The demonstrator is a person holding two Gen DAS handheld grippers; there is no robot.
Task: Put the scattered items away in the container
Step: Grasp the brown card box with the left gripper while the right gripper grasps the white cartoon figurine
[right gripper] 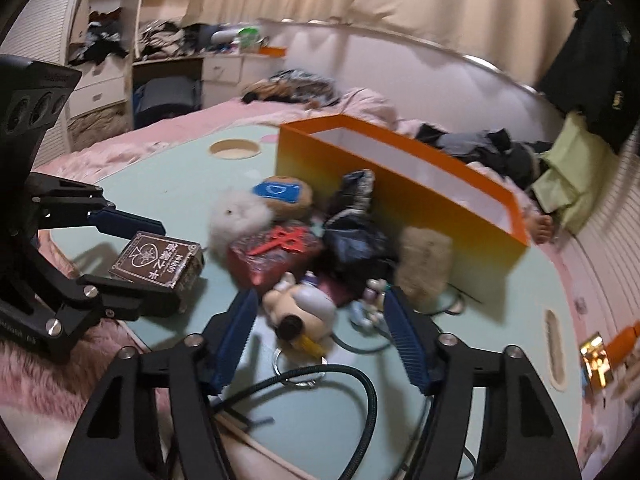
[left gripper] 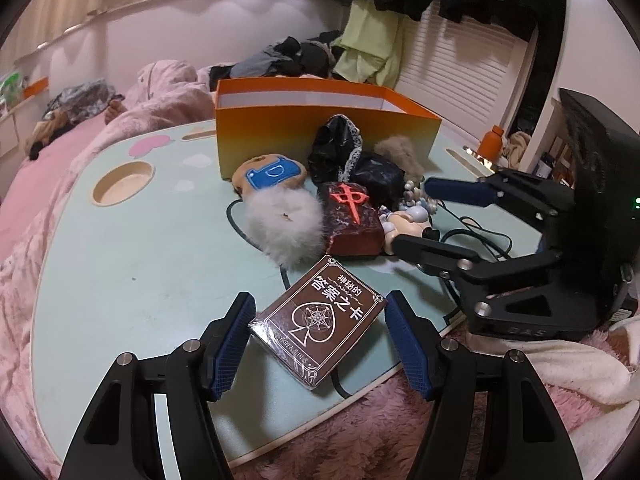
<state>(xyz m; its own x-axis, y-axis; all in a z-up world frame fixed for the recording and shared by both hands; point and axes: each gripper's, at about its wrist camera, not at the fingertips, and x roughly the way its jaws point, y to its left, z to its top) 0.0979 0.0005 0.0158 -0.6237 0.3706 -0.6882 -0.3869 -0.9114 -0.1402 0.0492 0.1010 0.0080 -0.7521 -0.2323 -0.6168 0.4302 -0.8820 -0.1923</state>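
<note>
A brown card box (left gripper: 316, 332) lies at the near edge of the pale green lap table (left gripper: 140, 260). My left gripper (left gripper: 320, 299) is shut on it, a pad against each side; the right wrist view shows that same gripper (right gripper: 168, 264) and box (right gripper: 160, 258). My right gripper (right gripper: 320, 296) stands open around a small doll keychain (right gripper: 304, 312) without pressing on it, and it shows in the left wrist view too (left gripper: 412, 216). Behind them stands the open orange box (left gripper: 320, 128). In front of it lie a white pompom (left gripper: 286, 220), a blue-and-tan plush (left gripper: 272, 176), a red block (left gripper: 352, 220), a black bag (left gripper: 340, 148) and a tan fluff ball (left gripper: 400, 152).
A dark cable (right gripper: 360, 384) and a key ring loop over the table under my right gripper. The table has a round cup recess (left gripper: 124, 186) and rests on pink bedding (left gripper: 24, 280). A person's bare foot (right gripper: 540, 226) lies behind the orange box. Clothes are piled beyond.
</note>
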